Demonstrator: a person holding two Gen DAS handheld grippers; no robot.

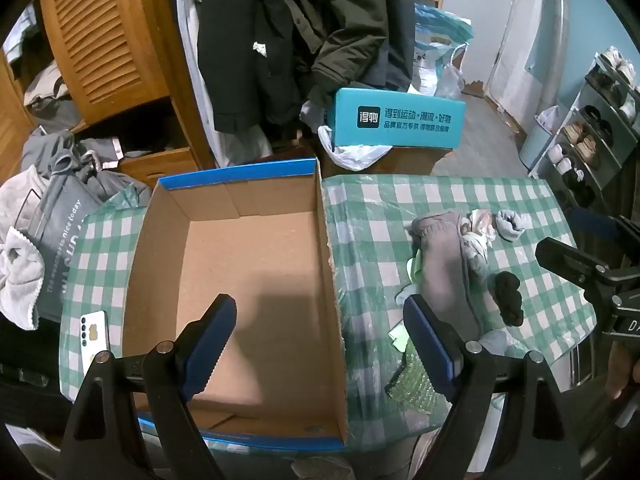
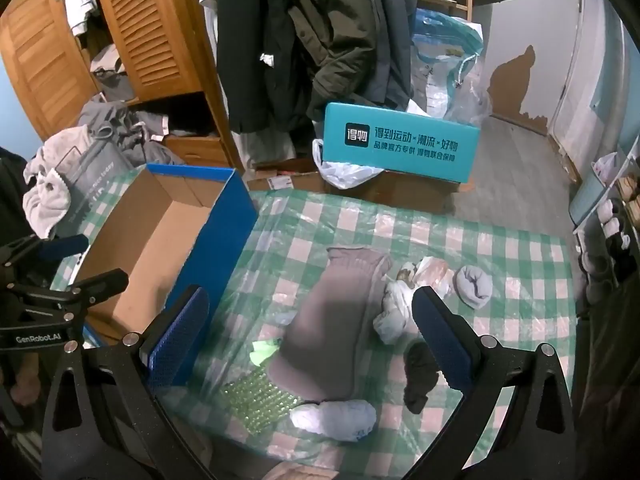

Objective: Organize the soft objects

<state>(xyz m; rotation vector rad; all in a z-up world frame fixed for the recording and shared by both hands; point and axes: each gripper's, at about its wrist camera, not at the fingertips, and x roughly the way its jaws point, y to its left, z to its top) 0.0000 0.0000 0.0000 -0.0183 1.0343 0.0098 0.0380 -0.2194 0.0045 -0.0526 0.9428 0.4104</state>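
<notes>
We cannot make out what the crumpled pale bundle (image 2: 394, 304) is, just inside our right gripper's (image 2: 310, 330) right-hand finger, and that finger partly hides a dark sock (image 2: 418, 376). The long grey-brown cloth (image 2: 334, 320) lies between the right fingers, a rolled grey sock (image 2: 474, 284) beyond the right-hand one, a pale blue sock (image 2: 336, 420) just below the cloth. Both pairs of fingers stand spread wide with nothing held. Our left gripper (image 1: 318, 344) hangs over the empty cardboard box (image 1: 248, 280), whose right wall runs between its fingers. A teal box (image 1: 400, 124) further off carries Chinese print; the grey bag (image 1: 60, 236) reads "nice today". The worktop (image 2: 440, 216) wears green-checked cloth under clear plastic. Coats (image 2: 304, 32) hang beyond, beside a louvred wooden wardrobe (image 2: 148, 28).
</notes>
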